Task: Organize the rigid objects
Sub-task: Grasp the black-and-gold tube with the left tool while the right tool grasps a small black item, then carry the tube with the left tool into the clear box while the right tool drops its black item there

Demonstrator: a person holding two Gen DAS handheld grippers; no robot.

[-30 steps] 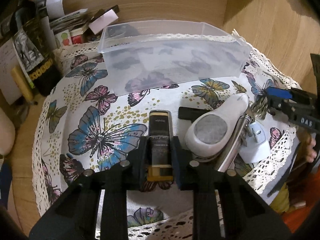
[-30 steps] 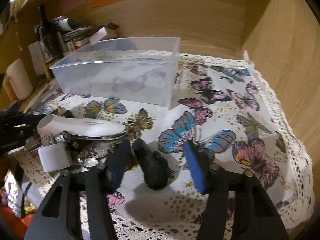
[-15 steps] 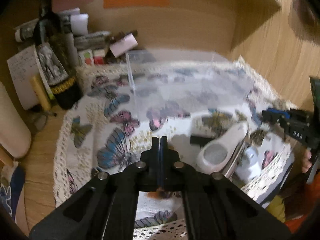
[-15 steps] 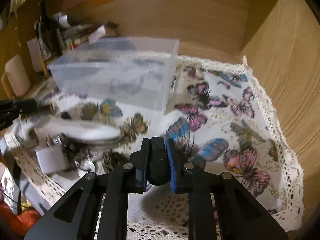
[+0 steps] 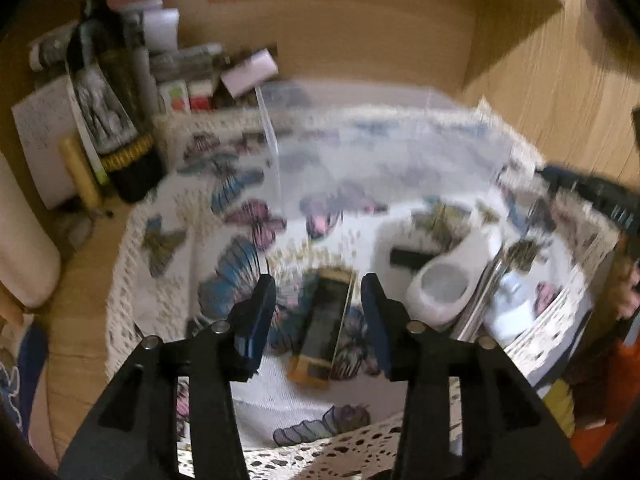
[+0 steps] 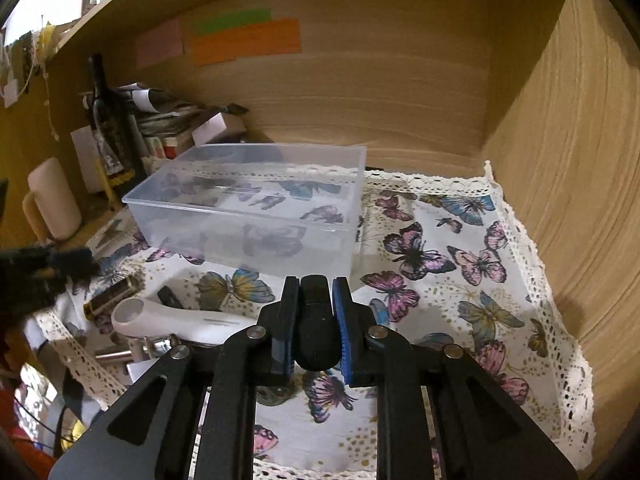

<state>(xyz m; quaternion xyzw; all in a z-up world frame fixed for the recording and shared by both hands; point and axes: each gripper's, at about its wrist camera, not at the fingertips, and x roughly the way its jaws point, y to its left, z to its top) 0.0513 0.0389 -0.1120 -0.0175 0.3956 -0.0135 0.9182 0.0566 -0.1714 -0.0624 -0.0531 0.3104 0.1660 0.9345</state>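
My left gripper is open above a black and gold box that lies on the butterfly cloth, untouched between the fingers. My right gripper is shut on a small black object and holds it above the cloth, in front of the clear plastic bin. The bin also shows, blurred, in the left wrist view. A white handled device lies to the left with a small black piece and the black and gold box beside it.
A dark bottle, papers and small boxes stand at the back left. A cream mug is at the left. Metal parts and a white block lie by the white device. Wooden walls close the back and right.
My left gripper went from closed around the black and gold box to shut and empty, and is now open over it. My right gripper closed on the black object and lifted it.
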